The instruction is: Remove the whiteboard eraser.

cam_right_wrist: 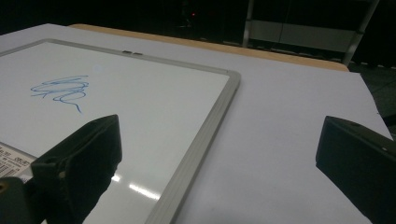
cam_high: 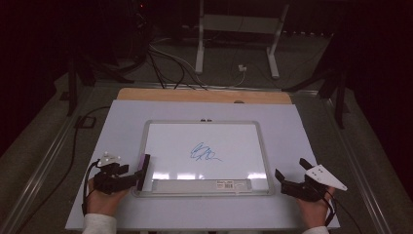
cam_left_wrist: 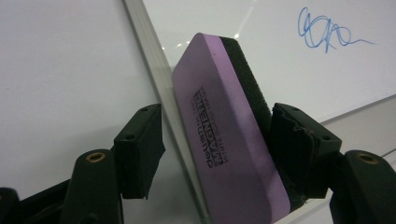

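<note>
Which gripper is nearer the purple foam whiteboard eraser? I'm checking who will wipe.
Left. The left gripper has the purple foam whiteboard eraser between its jaws at the whiteboard's left edge; the right gripper sits beyond the board's right edge, jaws open.

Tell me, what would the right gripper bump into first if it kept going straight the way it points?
Probably the whiteboard's grey frame. The right gripper stands open, aimed low across the table along that edge, though depth is hard to judge.
</note>
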Demonstrator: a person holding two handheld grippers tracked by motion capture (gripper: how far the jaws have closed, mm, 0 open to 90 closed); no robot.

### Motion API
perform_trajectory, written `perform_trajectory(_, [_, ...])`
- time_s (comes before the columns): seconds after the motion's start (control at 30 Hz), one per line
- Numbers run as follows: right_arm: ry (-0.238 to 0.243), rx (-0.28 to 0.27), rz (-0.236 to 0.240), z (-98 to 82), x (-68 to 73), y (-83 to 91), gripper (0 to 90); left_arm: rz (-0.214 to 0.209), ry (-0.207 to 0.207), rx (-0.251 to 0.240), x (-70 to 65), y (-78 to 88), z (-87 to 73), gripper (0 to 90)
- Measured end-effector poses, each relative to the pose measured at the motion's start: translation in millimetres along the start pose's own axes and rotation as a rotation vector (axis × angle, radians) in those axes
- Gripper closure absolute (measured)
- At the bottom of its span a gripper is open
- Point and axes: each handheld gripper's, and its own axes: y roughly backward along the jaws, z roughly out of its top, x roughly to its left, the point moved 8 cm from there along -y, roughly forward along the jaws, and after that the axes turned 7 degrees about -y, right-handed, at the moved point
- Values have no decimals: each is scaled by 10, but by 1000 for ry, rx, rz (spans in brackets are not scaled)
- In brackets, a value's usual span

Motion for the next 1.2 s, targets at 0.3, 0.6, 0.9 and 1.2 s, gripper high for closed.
perform_trajectory(0.3, [2, 1, 3, 1, 4, 1, 9, -41, 35, -6, -75, -65, -21, 371])
perform_trajectory(0.6, [-2, -1, 5, 7, 5, 11, 9, -45, 18, 23, -144, -157, -66, 364])
perform_trajectory(0.9, [-1, -1, 5, 8, 3, 11, 9, -63, -4, 56, -205, -235, -95, 413])
perform_trajectory(1.2, [2, 0, 4, 7, 4, 8, 9, -48, -5, 9, -165, -129, -15, 415])
